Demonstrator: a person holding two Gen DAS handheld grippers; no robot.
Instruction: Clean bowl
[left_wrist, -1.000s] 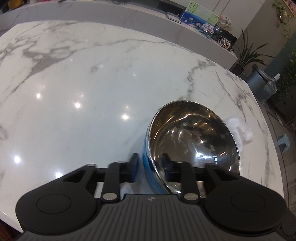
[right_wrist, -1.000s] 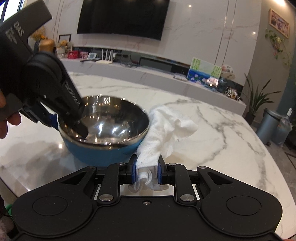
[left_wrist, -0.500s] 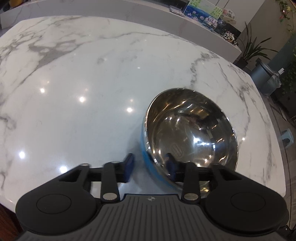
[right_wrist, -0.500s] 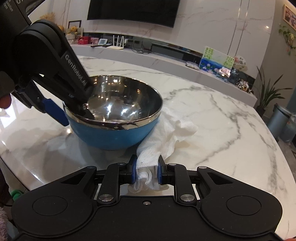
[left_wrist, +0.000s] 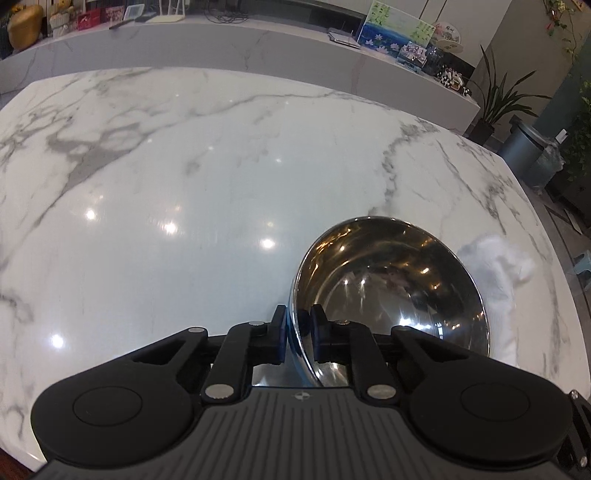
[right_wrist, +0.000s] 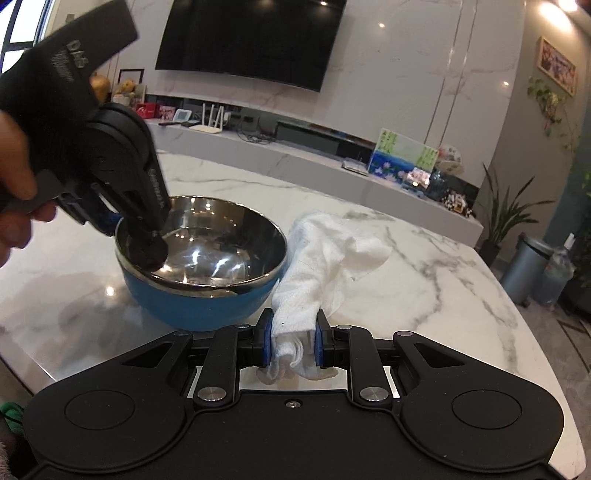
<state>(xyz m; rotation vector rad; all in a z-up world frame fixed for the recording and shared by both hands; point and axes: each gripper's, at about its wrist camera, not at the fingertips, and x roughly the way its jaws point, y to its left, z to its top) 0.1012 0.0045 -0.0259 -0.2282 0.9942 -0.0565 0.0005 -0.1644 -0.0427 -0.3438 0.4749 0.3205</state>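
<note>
A bowl (left_wrist: 391, 291), steel inside and blue outside, sits on the marble table; it also shows in the right wrist view (right_wrist: 207, 273). My left gripper (left_wrist: 298, 332) is shut on the bowl's near rim, one finger inside and one outside; it shows in the right wrist view (right_wrist: 129, 236) at the bowl's left rim. My right gripper (right_wrist: 293, 345) is shut on a white cloth (right_wrist: 325, 262) that lies on the table just right of the bowl, touching its side. The cloth shows blurred in the left wrist view (left_wrist: 498, 266) behind the bowl.
The marble table (left_wrist: 184, 177) spreads wide to the left of the bowl; its right edge (right_wrist: 517, 314) is near. A low marble shelf (right_wrist: 295, 155) with pictures and routers runs behind. A bin (right_wrist: 528, 269) and a plant (right_wrist: 502, 218) stand on the floor at right.
My left gripper has closed from open onto the bowl's rim. My right gripper has risen a little with the cloth in its grip.
</note>
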